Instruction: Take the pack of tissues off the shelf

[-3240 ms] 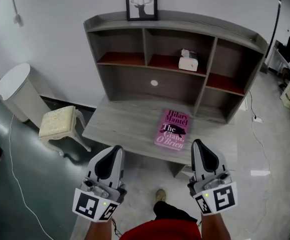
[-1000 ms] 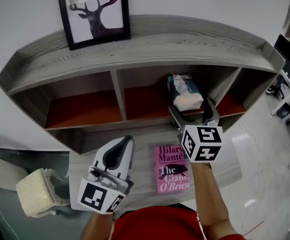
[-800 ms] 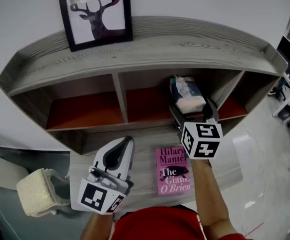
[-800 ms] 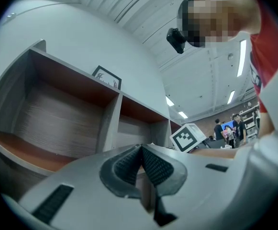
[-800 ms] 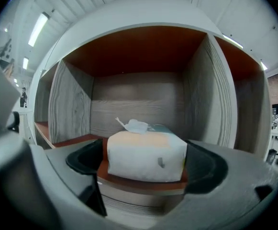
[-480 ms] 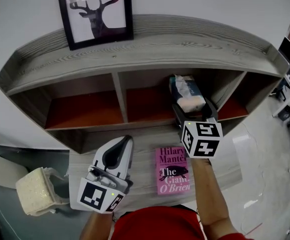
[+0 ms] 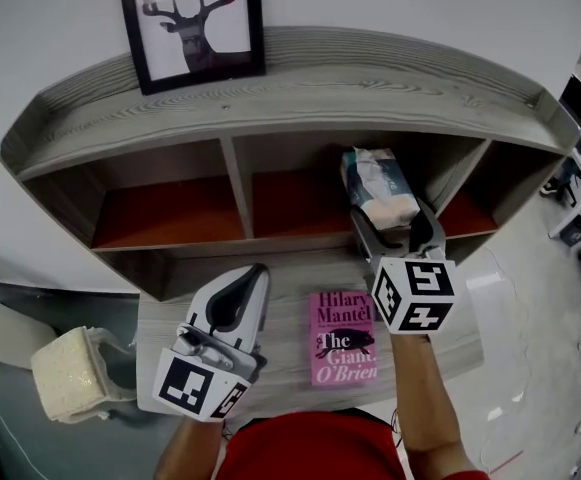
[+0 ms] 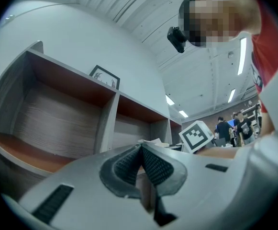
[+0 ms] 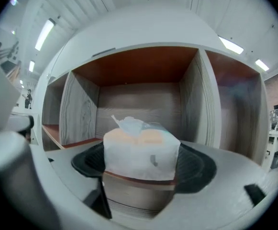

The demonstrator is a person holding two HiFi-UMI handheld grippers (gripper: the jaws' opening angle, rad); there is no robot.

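The pack of tissues (image 7: 378,183), pale with a loose sheet on top, lies in the middle-right compartment of the grey shelf (image 7: 300,88). My right gripper (image 7: 391,224) reaches into that compartment, one jaw on each side of the pack's near end. In the right gripper view the pack (image 9: 141,150) fills the gap of the right gripper (image 9: 142,165), whose jaws are closing with their dark pads (image 9: 88,163) against its sides. The pack still rests on the red shelf board. My left gripper (image 7: 250,271) hangs over the desk, and the left gripper (image 8: 139,150) is shut and holds nothing.
A pink book (image 7: 343,338) lies on the grey desk (image 7: 290,276) below the shelf. A framed deer picture (image 7: 192,23) leans on the shelf top. A cream stool (image 7: 65,373) stands at the left. The other compartments hold nothing.
The right gripper's jaws have narrowed from wide open onto the sides of the pack. The left gripper has stayed where it was, still shut.
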